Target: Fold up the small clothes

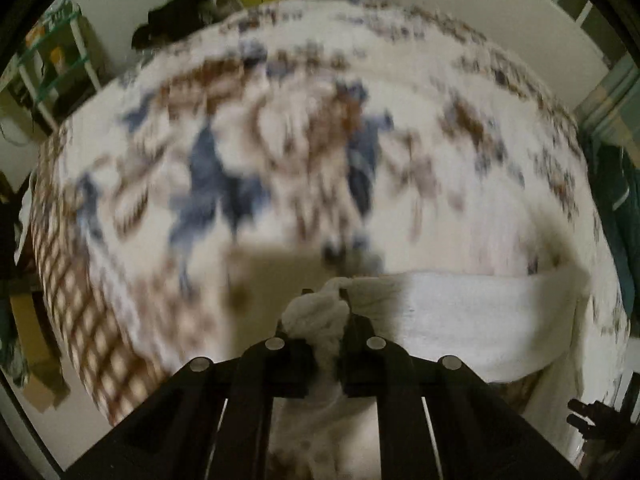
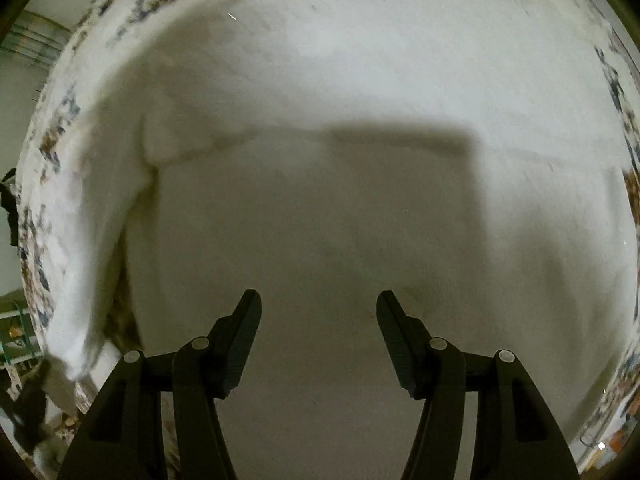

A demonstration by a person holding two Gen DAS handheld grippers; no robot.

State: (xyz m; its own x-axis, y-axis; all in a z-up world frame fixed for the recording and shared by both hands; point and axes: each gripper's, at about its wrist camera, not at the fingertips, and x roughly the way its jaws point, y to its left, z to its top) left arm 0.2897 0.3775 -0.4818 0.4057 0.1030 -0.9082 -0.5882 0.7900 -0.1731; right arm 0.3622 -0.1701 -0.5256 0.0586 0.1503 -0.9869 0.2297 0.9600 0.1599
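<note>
Currently the left gripper (image 1: 326,300) is pinching the white garment (image 1: 460,320) while the right gripper (image 2: 319,304) is hovering agape; keeping the edge taut should help

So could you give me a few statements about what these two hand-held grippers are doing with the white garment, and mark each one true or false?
1. The left hand-held gripper is shut on a bunch of the white garment. True.
2. The right hand-held gripper is clamped on cloth. False: its fingers stand wide apart, with nothing between them, over the white garment.
3. The garment lies on a patterned cover with blue and brown marks. True.
4. The garment is bright red. False: it is white.
5. A shelf unit stands at the far left of the left view. True.
</note>
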